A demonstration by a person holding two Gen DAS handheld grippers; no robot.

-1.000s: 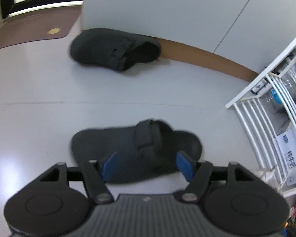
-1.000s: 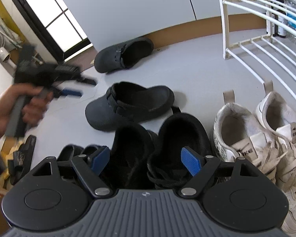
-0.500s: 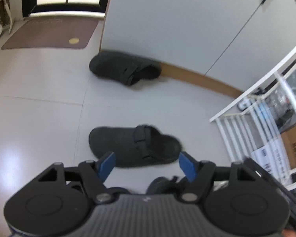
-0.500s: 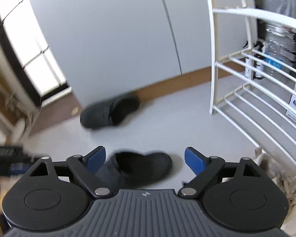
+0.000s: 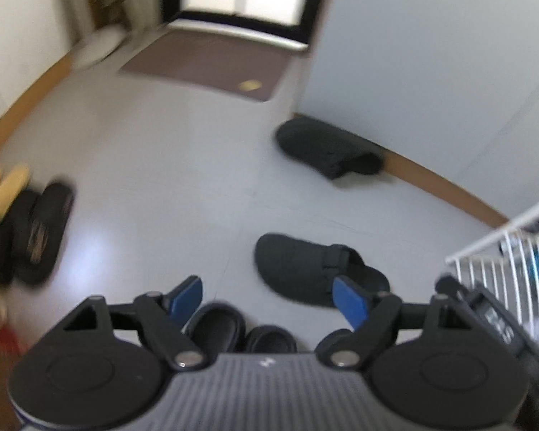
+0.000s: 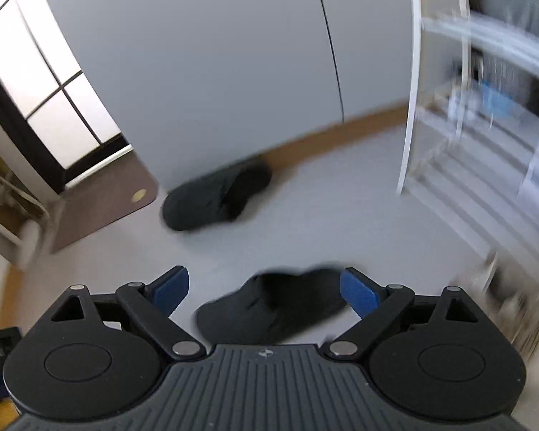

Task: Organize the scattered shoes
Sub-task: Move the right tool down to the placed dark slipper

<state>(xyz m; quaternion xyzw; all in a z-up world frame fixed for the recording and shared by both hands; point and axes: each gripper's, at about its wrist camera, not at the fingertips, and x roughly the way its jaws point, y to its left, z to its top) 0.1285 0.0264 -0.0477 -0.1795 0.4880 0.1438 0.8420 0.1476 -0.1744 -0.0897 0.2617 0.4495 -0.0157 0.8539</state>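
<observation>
A pale grey floor (image 5: 169, 165) runs to a grey cabinet wall, with a brown mat (image 5: 208, 61) at 12 o'clock. One black clog (image 5: 319, 273) lies at 1 o'clock from the left gripper (image 5: 267, 296); its mate (image 5: 327, 147) sits against the wall, well apart. Black slides (image 5: 28, 237) wait at 9 o'clock. Both the left and the right gripper (image 6: 264, 289) hang spread and empty. Both views are smeared — a hasty reach could nudge the near clog or clip the white rack (image 6: 485, 165) at 2 o'clock.
</observation>
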